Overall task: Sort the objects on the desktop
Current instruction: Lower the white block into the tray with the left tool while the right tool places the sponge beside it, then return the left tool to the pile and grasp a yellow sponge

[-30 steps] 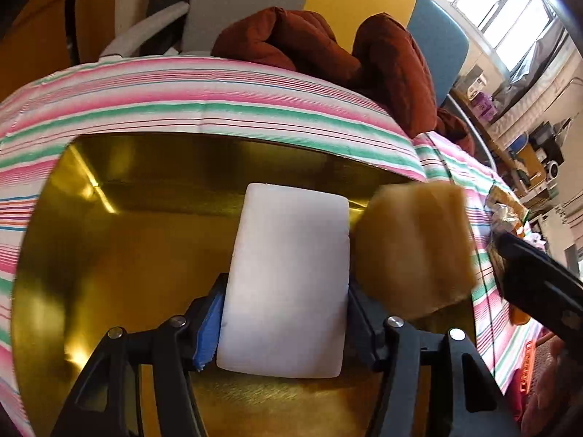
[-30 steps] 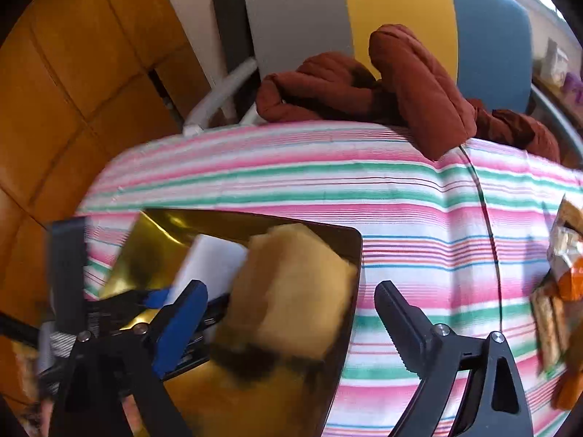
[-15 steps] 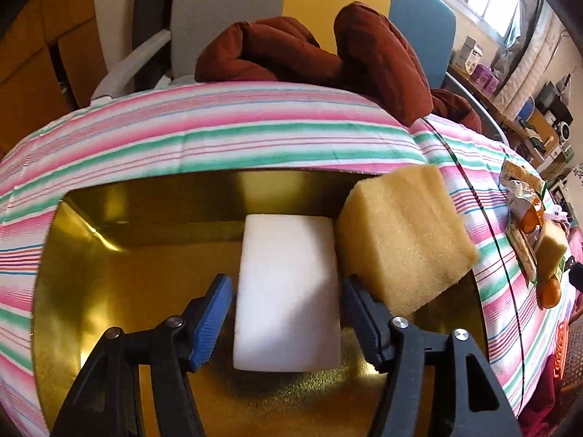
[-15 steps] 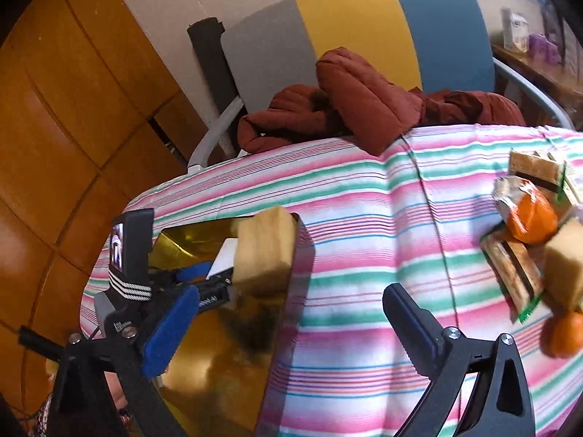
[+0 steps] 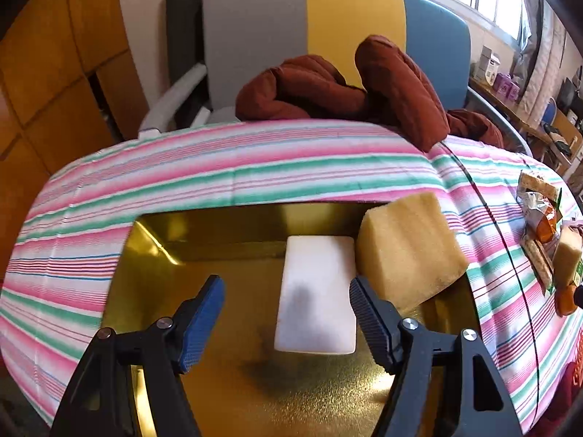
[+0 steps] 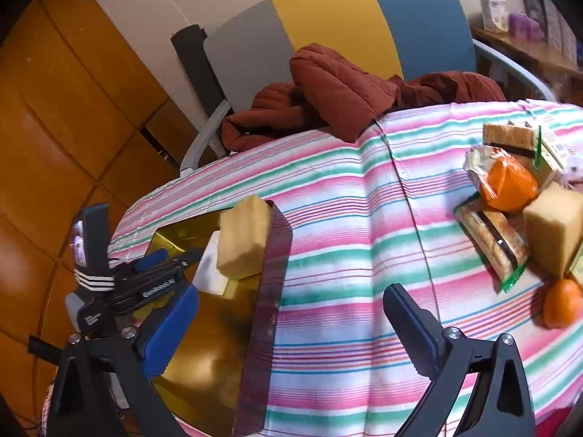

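Left tongs (image 5: 286, 315) spread apart over white block (image 5: 316, 296) in gold tray (image 5: 160, 284), yellow sponge (image 5: 408, 251) against its right edge (tilted) — right tongs (image 6: 291, 324) apart, holding nothing, above striped table (image 6: 346, 240)

I am seeing white lettering on my left gripper (image 6: 171, 258), along its black body, but it is too small and blurred to read. Faint marks are showing on the dark outer wall of the gold tray (image 6: 269, 324), also unreadable.
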`<state>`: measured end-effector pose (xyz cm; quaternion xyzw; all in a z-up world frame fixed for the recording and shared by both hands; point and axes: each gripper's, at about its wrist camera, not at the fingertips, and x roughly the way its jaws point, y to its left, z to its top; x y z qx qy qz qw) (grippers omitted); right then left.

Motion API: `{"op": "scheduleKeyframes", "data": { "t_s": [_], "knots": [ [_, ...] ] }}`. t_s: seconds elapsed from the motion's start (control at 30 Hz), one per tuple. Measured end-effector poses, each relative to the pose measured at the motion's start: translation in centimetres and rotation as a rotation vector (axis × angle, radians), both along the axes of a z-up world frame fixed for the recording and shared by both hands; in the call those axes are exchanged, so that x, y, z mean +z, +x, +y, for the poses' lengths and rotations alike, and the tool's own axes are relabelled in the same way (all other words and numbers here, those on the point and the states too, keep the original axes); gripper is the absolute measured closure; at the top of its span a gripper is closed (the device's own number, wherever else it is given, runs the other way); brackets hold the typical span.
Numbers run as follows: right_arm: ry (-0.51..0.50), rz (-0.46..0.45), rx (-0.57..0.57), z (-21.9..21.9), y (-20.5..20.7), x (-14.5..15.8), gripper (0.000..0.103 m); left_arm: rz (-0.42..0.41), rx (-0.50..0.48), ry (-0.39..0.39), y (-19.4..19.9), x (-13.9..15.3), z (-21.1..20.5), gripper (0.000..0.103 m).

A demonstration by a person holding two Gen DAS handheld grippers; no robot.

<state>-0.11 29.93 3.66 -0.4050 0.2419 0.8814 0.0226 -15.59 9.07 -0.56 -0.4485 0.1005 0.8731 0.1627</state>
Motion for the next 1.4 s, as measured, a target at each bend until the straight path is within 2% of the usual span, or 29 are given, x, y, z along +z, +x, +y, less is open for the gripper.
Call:
{"op": "scheduleKeyframes", "data": {
  "t_s": [0.33, 0.63, 1.0, 1.2, 1.4],
  "knots": [
    [-0.014, -0.012, -0.024, 1.7, 1.8, -0.5, 0.001, 0.059, 0.010, -0.059, 2.8, 2.0, 1.8, 0.031],
    [-0.019, -0.020, -0.094, 5.3, 4.4, -0.9, 0.000, 0.132, -0.041, -0.137, 5.8, 2.9, 5.6, 0.031],
    [-0.064, -0.055, -0.184, 10.1, 7.9, -3.1, 0.000, 0.132, -0.123, -0.163, 8.4, 2.8, 10.9, 0.031],
    [-0.084, -0.076, -0.265, 13.3, 10.8, -4.8, 0.000, 0.065, -0.218, -0.080, 10.1, 2.4, 14.7, 0.031],
    [-0.120, -0.105, -0.363, 16.8, 13.9, -6.8, 0.000, -0.025, -0.349, 0.009, 11.8, 1.3, 20.9, 0.031]
  ]
}}
